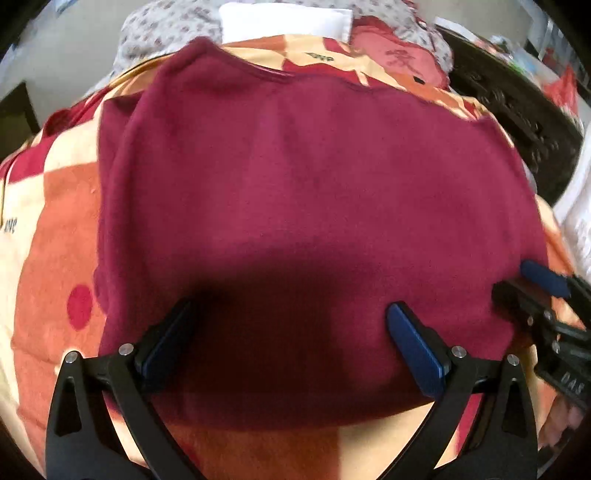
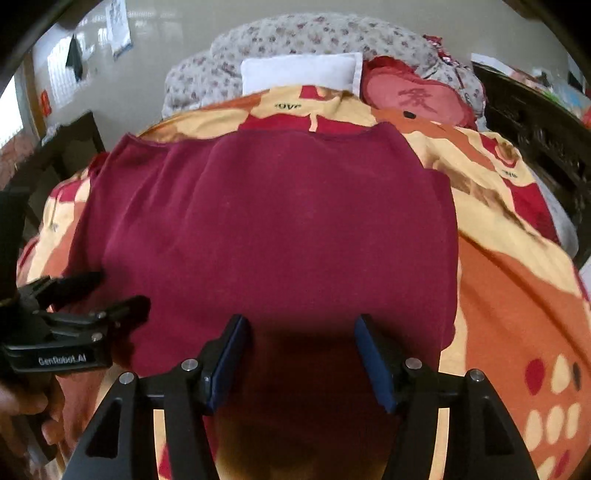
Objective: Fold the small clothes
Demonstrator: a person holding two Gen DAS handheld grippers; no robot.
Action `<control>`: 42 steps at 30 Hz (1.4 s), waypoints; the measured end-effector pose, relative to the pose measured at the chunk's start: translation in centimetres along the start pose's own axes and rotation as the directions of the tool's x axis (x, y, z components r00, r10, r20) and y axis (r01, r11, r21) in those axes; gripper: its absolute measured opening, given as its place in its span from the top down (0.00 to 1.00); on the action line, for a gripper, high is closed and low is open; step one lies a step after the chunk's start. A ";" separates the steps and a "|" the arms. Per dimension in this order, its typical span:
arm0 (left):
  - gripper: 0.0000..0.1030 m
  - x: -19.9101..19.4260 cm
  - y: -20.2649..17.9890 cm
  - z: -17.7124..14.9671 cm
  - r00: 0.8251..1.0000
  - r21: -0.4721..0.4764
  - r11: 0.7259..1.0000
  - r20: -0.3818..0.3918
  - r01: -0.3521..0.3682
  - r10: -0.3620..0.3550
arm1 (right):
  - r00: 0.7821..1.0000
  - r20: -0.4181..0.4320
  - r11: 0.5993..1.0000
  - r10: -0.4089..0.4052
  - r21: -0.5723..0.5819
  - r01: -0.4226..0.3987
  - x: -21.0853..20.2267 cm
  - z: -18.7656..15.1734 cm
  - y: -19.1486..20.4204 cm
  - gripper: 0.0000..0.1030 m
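Left wrist view: the left gripper [image 1: 291, 332] stands wide above the near hem of a maroon garment [image 1: 303, 192], nothing between its blue pads [image 1: 413, 347]; at the right edge the right gripper [image 1: 532, 288] enters, one blue pad visible, with the letters "DAS" on its black body. Only this view shows a red dot on the bed cover [image 1: 59, 236] at the left. Right wrist view: the left gripper [image 2: 110, 291] appears at the left, marked "GenRobot.AI", held by a hand [image 2: 33, 417]. The right gripper [image 2: 301, 354] is half open, jaws apart over the garment's [image 2: 266, 229] near edge, gripping nothing. Only here do a wall poster [image 2: 120, 26] and spotted cover pattern [image 2: 554, 406] appear. The garment lies flat, spread across the bed cover [image 2: 517, 295], shoulders toward the white pillow [image 2: 299, 74]. The cover reads "ove"; a red cushion [image 2: 413, 99] bears one Chinese character.
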State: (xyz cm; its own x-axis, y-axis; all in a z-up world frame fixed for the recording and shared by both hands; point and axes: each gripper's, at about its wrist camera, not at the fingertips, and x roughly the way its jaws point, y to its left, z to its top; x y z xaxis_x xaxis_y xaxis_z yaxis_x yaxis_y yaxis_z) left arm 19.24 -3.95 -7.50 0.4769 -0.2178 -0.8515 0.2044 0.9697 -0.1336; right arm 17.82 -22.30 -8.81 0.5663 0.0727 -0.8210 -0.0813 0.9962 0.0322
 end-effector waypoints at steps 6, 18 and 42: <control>0.00 -6.1 3.3 -2.6 0.992 -0.055 0.994 0.088 0.098 -0.093 | 0.974 0.166 0.974 0.151 0.146 -0.176 -8.2 -3.7 -2.7 0.29; 0.00 -4.7 5.5 -8.8 0.996 -0.083 0.992 0.014 0.094 -0.093 | 0.958 0.069 0.857 0.278 0.433 -0.280 -2.8 -9.1 -4.8 0.28; 0.00 -3.3 3.4 -10.6 0.992 -0.010 0.994 0.073 -0.104 0.105 | 0.999 -0.042 0.988 0.013 0.156 -0.006 -0.6 -9.4 0.1 0.00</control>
State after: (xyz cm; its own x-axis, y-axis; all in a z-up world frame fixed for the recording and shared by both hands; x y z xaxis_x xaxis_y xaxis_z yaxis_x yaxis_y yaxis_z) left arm 9.29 1.22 -10.52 0.5565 -0.1224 -0.8218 0.1447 0.9883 -0.0492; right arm 9.77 -22.68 -13.72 0.5303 0.0834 -0.8437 0.0440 0.9911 0.1256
